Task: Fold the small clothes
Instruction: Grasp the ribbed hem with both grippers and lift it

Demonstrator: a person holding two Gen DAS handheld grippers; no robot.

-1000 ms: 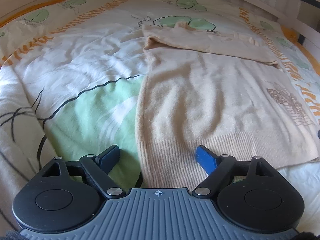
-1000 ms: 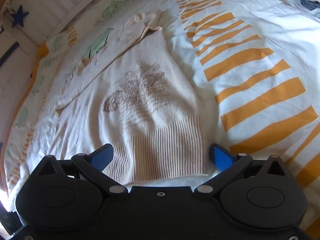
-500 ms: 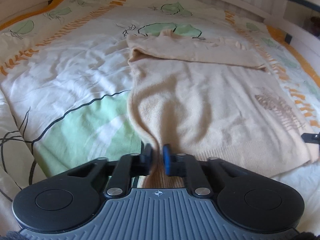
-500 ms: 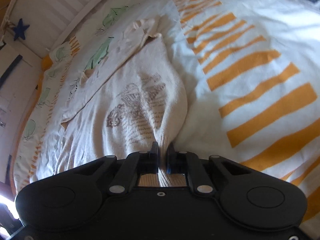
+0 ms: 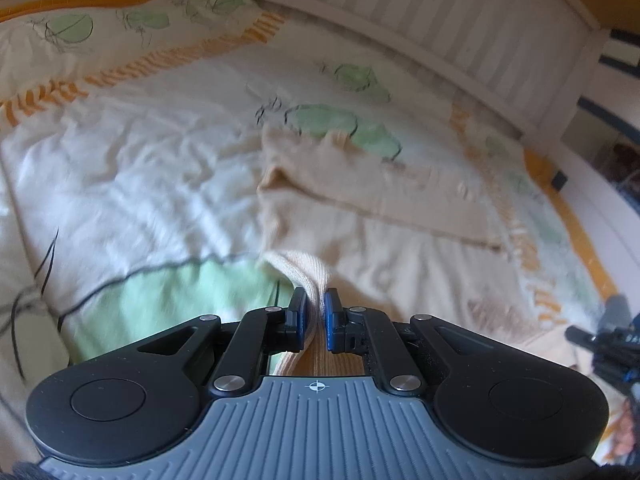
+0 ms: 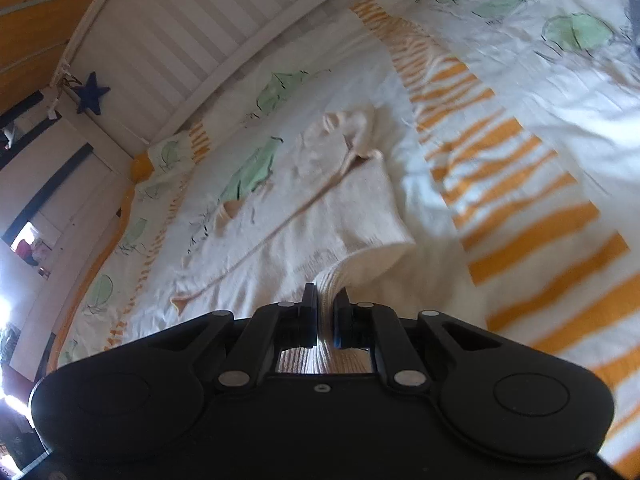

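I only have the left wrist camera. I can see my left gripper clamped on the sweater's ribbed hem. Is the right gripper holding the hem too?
Observer: Yes. The right gripper is shut on the ribbed hem of the sweater.
Operator: What lies past the sweater's right edge?
Observer: The duvet, with broad orange stripes there.
Operator: Any landmark on that side?
Observer: A blue star hangs at the corner of the white bed frame.

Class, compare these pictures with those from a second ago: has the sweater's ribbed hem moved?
Yes. The ribbed hem, then flat on the duvet, is bunched and raised off it, pinched in the left hand-held gripper and the right hand-held gripper.
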